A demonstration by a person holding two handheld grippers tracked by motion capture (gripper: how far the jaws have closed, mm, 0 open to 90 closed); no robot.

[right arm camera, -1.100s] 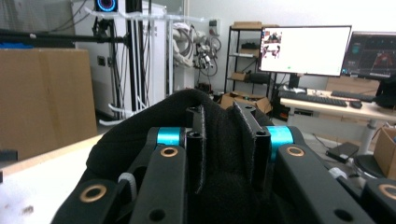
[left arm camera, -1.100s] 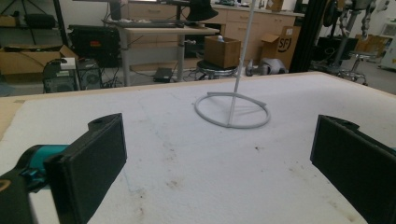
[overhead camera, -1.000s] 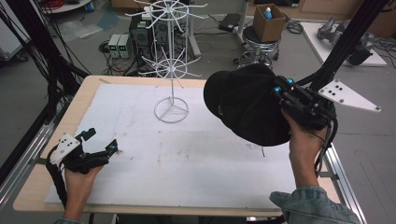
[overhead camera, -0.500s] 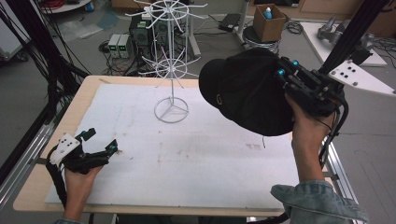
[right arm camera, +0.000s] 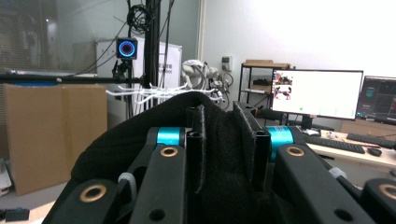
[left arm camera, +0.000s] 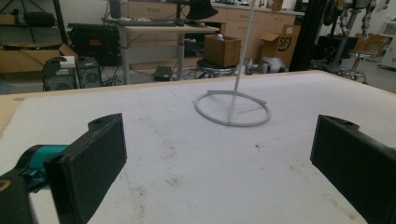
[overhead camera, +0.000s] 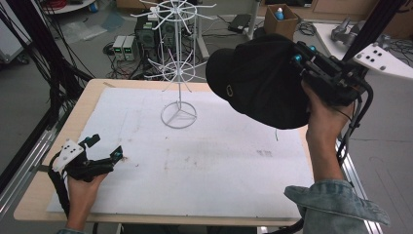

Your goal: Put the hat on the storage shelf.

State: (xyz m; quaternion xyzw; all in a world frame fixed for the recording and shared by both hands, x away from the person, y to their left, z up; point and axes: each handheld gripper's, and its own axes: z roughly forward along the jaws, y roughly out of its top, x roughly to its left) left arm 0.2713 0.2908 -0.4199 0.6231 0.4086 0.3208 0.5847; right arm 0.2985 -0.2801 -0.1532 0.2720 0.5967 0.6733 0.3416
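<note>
A black cap (overhead camera: 260, 83) hangs in the air over the table's right side, held by my right gripper (overhead camera: 304, 61), which is shut on its fabric. In the right gripper view the two jaws pinch a fold of the black cap (right arm camera: 224, 140) between them. A white wire hat stand (overhead camera: 178, 63) with hook arms rises from a ring base at the table's far middle; its ring base (left arm camera: 232, 108) lies ahead of my left gripper (left arm camera: 217, 154). My left gripper (overhead camera: 104, 146) rests open on the white table cover at the near left, nothing between its jaws.
A white sheet (overhead camera: 204, 156) covers the wooden table. Black frame posts and cables stand at the left edge. Behind the table are computer boxes, a stool with a cardboard box (overhead camera: 280, 19), and desks.
The right hand has lifted the cap higher and a little toward the stand. The left hand and its gripper have stayed where they were.
</note>
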